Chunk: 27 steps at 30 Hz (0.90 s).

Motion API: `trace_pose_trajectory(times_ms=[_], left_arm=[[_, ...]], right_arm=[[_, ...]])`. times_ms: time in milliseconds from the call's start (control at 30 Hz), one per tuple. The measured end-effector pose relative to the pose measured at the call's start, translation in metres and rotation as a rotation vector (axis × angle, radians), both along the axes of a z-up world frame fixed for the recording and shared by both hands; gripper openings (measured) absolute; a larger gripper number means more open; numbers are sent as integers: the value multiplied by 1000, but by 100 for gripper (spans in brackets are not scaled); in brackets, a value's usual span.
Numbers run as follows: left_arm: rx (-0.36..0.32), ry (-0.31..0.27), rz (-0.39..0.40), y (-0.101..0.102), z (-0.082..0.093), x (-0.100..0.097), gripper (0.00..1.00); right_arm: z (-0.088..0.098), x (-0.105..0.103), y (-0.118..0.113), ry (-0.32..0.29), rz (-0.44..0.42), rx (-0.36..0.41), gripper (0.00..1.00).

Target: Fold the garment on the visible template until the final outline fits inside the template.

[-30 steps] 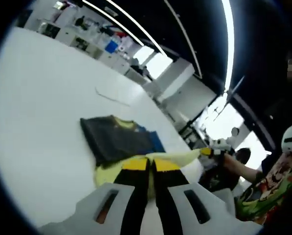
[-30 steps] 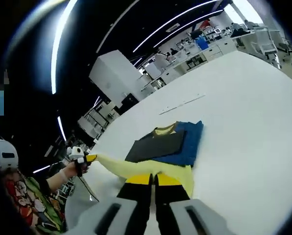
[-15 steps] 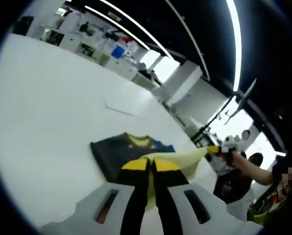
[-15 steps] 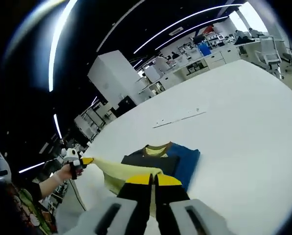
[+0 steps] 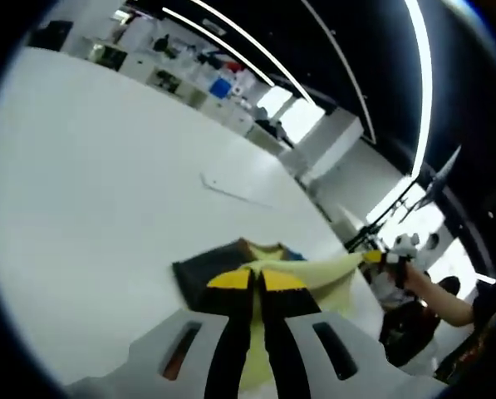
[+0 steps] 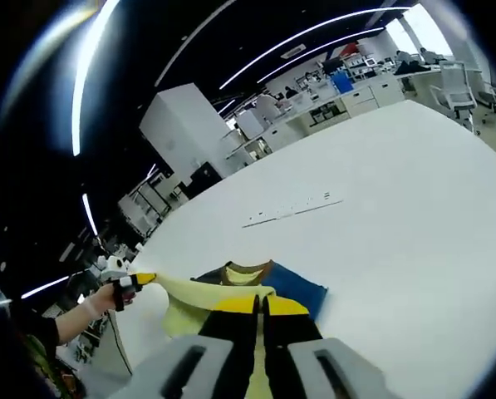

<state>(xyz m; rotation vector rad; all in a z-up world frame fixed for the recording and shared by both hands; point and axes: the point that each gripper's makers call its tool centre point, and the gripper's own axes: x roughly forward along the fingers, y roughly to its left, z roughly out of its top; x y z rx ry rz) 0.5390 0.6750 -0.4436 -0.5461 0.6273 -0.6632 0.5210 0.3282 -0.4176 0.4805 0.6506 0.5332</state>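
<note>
A garment lies on the white table, dark grey [image 5: 199, 270] and blue [image 6: 296, 284] outside, pale yellow inside. Its yellow hem [image 5: 326, 274] is lifted and stretched taut between both grippers over the folded part. My left gripper [image 5: 252, 279] is shut on one end of that hem. The right gripper [image 5: 374, 257], held by a hand, grips the other end. In the right gripper view my right gripper [image 6: 260, 305] is shut on the yellow fabric [image 6: 189, 306], and the left gripper [image 6: 139, 278] holds the far corner. A thin line mark [image 6: 291, 210] lies on the table beyond the garment.
The white table [image 5: 90, 174] stretches wide around the garment, its far edge curving past the line mark [image 5: 235, 190]. Desks, shelves and a blue box [image 6: 344, 81] stand in the room behind. A person's forearm [image 5: 439, 299] reaches in at the right.
Both grippers have carried the stretched yellow hem forward over the garment, so less of the dark grey and blue cloth shows. The views have tilted with the hands.
</note>
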Motion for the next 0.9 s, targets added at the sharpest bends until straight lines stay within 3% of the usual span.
trace_pose_trajectory(times_ms=[167, 367, 900], left_arm=[[7, 18, 41, 3, -14, 17, 0], [25, 52, 60, -2, -33, 28, 0], [75, 65, 85, -6, -59, 31, 0]], right_arm=[[-16, 19, 1, 18, -16, 1, 0], [-52, 27, -3, 79, -25, -45, 0], [-89, 33, -4, 140, -34, -78, 0]])
